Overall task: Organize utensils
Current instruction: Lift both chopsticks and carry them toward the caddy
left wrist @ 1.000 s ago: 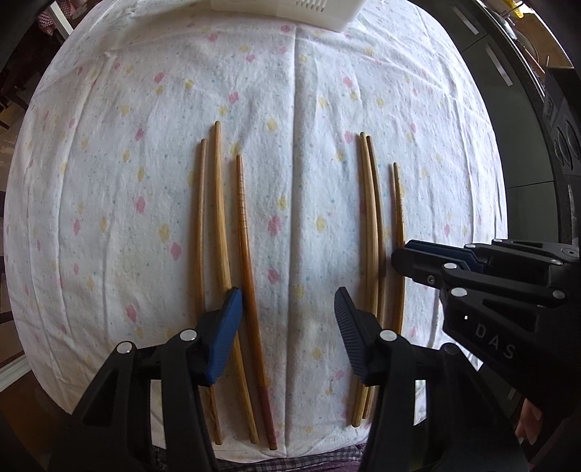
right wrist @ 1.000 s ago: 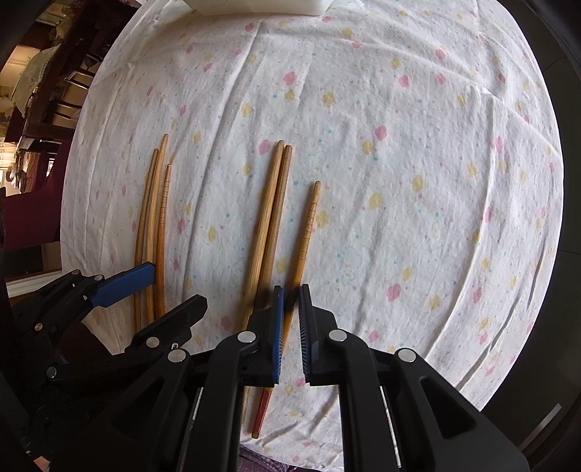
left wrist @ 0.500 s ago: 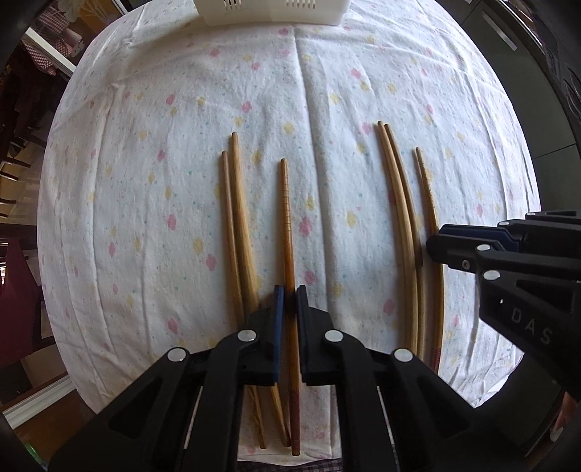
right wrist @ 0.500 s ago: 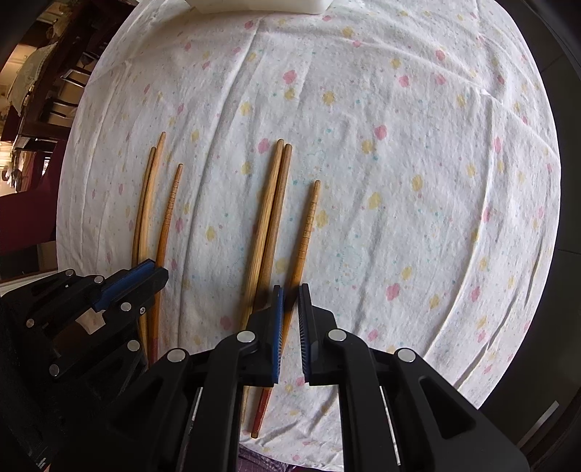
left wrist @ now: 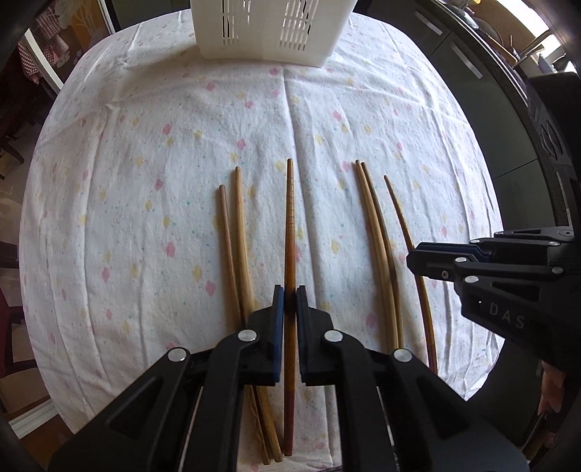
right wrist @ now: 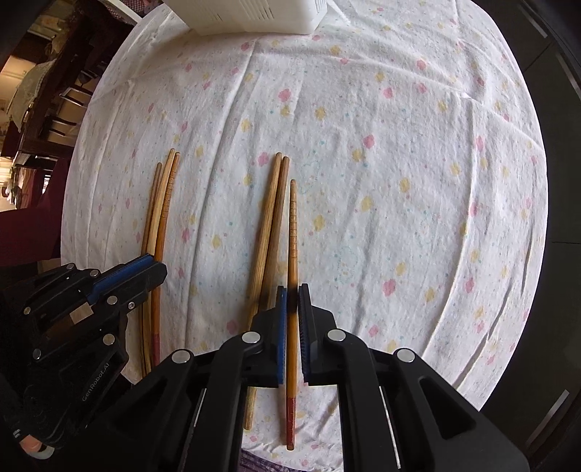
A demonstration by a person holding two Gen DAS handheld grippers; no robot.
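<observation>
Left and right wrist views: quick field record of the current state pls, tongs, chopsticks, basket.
left tongs: shut on red-tipped chopstick
right tongs: shut on second red-tipped chopstick
left pair: two plain chopsticks flat on cloth, ungripped
right pair: two plain chopsticks side by side on cloth, ungripped
basket: white, slotted, at far edge of table
tablecloth: white, floral print
chopsticks in basket: none visible

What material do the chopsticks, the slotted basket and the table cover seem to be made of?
Chopsticks: probably wood or bamboo; brown, with visible grain, some with carved rings and a red end, and a slight sheen.
Basket: likely moulded plastic; white, smooth, with even slots.
Table cover: soft fabric, perhaps cotton; matte, creased, printed with small pink and yellow flowers.
</observation>
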